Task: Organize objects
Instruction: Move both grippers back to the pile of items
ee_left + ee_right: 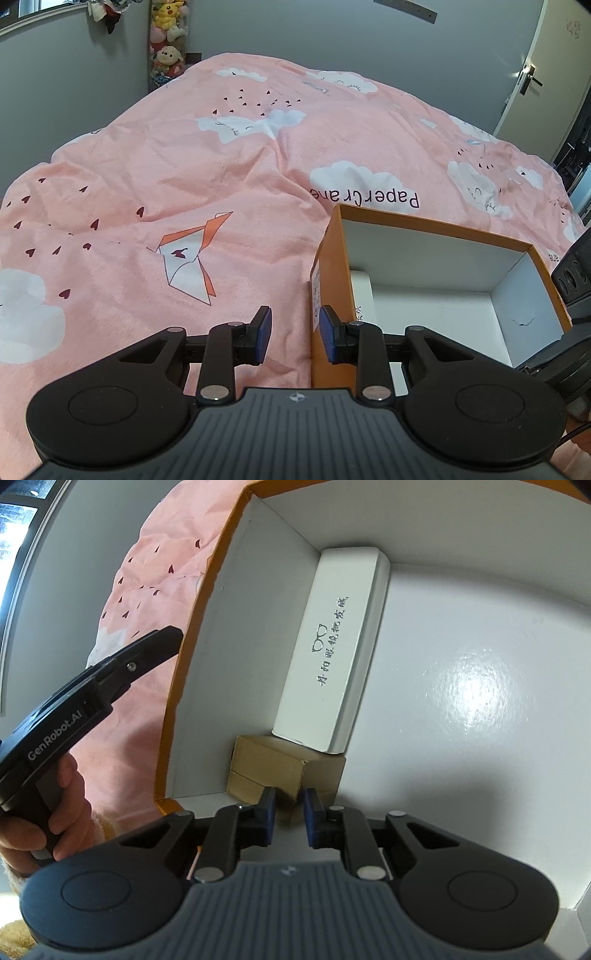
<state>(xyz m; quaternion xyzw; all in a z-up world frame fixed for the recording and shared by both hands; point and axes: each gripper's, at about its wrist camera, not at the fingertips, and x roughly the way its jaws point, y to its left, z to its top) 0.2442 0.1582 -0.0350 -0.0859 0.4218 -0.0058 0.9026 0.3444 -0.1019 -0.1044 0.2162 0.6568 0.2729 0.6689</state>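
Left wrist view: pink bedspread point(184, 155) fills 9 to 12 o'clock, orange box point(328, 266) at 3 o'clock on the bed. Left gripper point(295, 334) jaws partly open, straddling the box's left wall, one pad outside, one at the wall; contact unclear, looks like steadying, nothing else between them.

Right wrist view: left gripper body at 9 o'clock with a hand point(55, 812) on its grip. White eyeglass carton point(338, 646) lies along the box's left wall at 12 o'clock, near end resting on a brown cardboard box point(284, 771) in the near corner. Right gripper point(289, 814) jaws narrow, not shut, brown box corner between them; pads don't clearly press it.

Step, judged: packing items into the orange box, working the brown one. Next move needs a firm close on it, or backing out without toppling the white carton.
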